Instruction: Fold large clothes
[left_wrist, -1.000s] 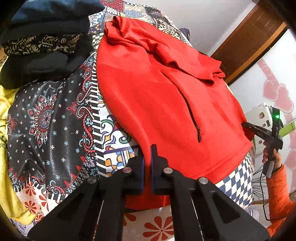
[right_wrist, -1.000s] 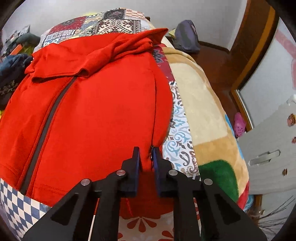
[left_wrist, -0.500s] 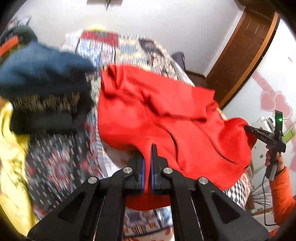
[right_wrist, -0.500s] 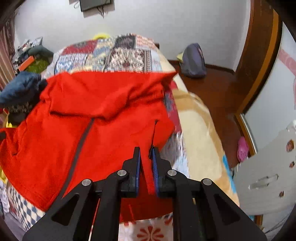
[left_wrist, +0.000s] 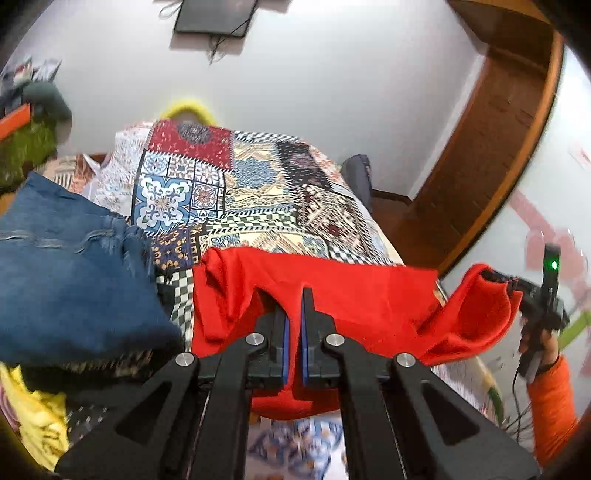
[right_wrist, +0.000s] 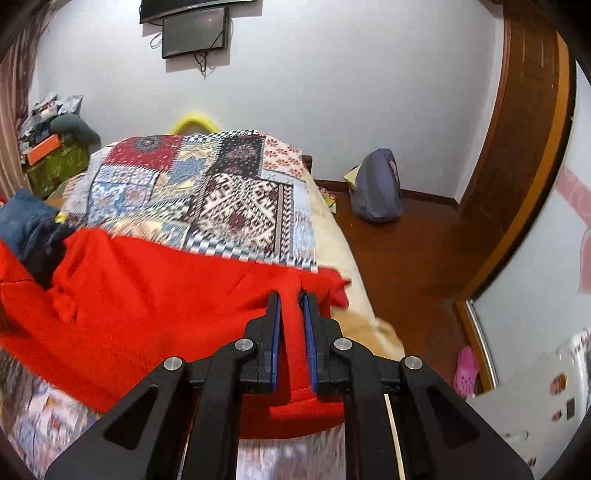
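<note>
Two hand-held grippers were what I had in front of me, but the biggest thing in either view was the bed (left_wrist: 258, 192), spread with a patchwork quilt (right_wrist: 236, 206) that ran back to the white wall. Next in size was the red garment (left_wrist: 369, 295), lifted off the near part of the quilt and stretched across it between my two grips, its lower edge sagging toward the foot of the bed. To my left a folded pair of blue jeans (left_wrist: 70, 273) sat on a pile of dark clothes, just beside the red cloth, with a yellow cloth (left_wrist: 33, 413) below them. On the wooden floor by the far wall stood a grey-purple backpack (right_wrist: 376, 188), well apart from the bed. A dark screen (right_wrist: 195, 31) hung on the wall. My left hand-held gripper (left_wrist: 293, 328) was clenched on a fold of the red garment, cloth filling the narrow gap between the blue pads. My right hand-held gripper (right_wrist: 291, 328) was likewise clamped on the garment's other corner, with a thicker band of red pinched between its pads. Smallest, a pink shoe (right_wrist: 466, 369) lay by the mirror frame.
</note>
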